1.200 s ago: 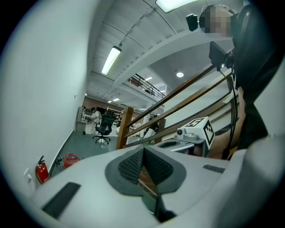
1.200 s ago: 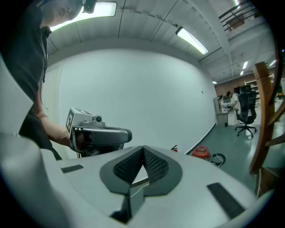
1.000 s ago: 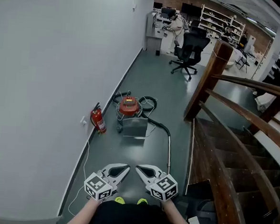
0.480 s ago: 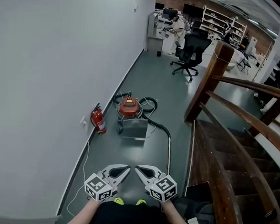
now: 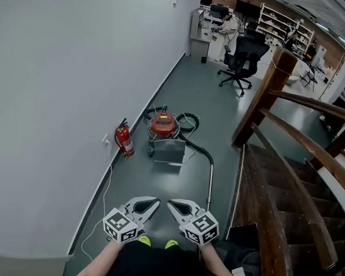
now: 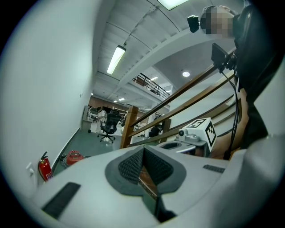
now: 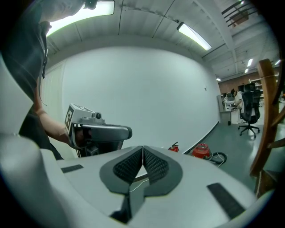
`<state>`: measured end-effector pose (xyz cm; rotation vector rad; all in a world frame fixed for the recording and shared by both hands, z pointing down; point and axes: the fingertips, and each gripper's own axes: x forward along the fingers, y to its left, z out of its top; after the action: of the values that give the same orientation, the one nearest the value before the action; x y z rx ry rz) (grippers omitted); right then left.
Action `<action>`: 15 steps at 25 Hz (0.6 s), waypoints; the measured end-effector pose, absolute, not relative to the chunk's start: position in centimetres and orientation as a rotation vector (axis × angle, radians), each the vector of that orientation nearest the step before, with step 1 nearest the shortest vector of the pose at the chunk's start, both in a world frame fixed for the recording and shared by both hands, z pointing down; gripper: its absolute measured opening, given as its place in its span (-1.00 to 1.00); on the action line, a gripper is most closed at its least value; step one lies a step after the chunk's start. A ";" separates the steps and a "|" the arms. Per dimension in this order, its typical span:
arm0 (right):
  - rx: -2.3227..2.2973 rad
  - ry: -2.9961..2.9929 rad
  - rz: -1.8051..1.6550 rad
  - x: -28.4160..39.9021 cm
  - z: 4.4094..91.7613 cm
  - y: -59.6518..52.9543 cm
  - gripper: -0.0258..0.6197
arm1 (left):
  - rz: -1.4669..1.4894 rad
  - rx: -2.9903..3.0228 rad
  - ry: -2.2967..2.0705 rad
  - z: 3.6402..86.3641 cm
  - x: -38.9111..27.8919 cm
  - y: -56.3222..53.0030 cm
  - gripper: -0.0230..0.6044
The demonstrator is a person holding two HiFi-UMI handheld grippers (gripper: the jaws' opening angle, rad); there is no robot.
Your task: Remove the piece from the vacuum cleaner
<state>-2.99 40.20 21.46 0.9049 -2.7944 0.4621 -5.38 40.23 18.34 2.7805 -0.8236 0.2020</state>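
Vacuum cleaner (image 5: 163, 124) slightly higher in view; left gripper (image 5: 155, 203), right gripper (image 5: 170, 204) closed.

We hold our left claw (image 5: 154, 203) and right claw (image 5: 172, 204) side by side above the grey floor (image 5: 157, 183). Well ahead, the red vacuum cleaner (image 5: 163, 123) sits by the wall (image 5: 57, 97), near a fire extinguisher (image 5: 124, 140).

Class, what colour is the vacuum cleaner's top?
Red: the vacuum cleaner shows best in the head view.
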 end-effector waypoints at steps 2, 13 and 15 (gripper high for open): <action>0.886 -2.790 0.458 -2.7 21.7 40.3 -0.87 | 0.195 2.765 -0.837 18.5 -5.2 40.3 -0.90; 0.831 -2.779 0.474 -0.2 23.0 40.7 -0.87 | 0.208 2.716 -0.913 19.7 -3.5 40.9 -0.90; 0.819 -2.776 0.477 0.3 23.2 40.6 -0.87 | 0.202 2.706 -0.931 19.9 -3.4 40.9 -0.90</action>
<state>0.27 40.64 23.24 0.8193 -2.7764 0.4766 -3.37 40.87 19.86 2.7062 -0.9315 0.2024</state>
